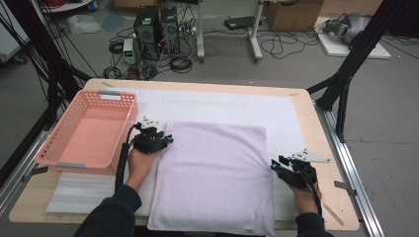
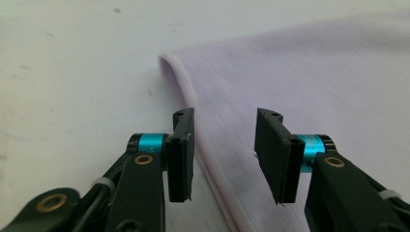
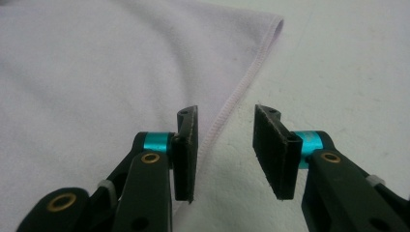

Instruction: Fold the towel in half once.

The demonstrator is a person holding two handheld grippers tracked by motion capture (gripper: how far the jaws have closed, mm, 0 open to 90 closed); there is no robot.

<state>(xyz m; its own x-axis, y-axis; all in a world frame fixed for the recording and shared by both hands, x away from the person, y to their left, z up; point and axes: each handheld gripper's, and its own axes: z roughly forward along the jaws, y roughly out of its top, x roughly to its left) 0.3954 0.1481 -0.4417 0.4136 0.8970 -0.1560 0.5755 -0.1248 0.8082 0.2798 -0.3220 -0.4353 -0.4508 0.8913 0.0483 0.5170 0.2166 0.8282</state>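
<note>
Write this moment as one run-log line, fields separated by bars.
left gripper: open, astride left hem of pale lilac folded towel | right gripper: open, astride right hem | pink plastic basket: left of towel

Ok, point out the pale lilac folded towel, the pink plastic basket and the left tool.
Pale lilac folded towel [image 1: 215, 173], high view, middle of its top face.
Pink plastic basket [image 1: 94, 164], high view, near rim.
Left tool [image 2: 225, 159], left gripper view, midway between its open jaws.

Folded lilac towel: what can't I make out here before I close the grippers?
- Folded lilac towel: near edge cut off by the high view's bottom border.
- Layer count: hems in both gripper views too blurred to count.
- Pink plastic basket: near corner of its floor hidden by its own wall.
- Left gripper: jaw contact with towel unclear from above.
</note>
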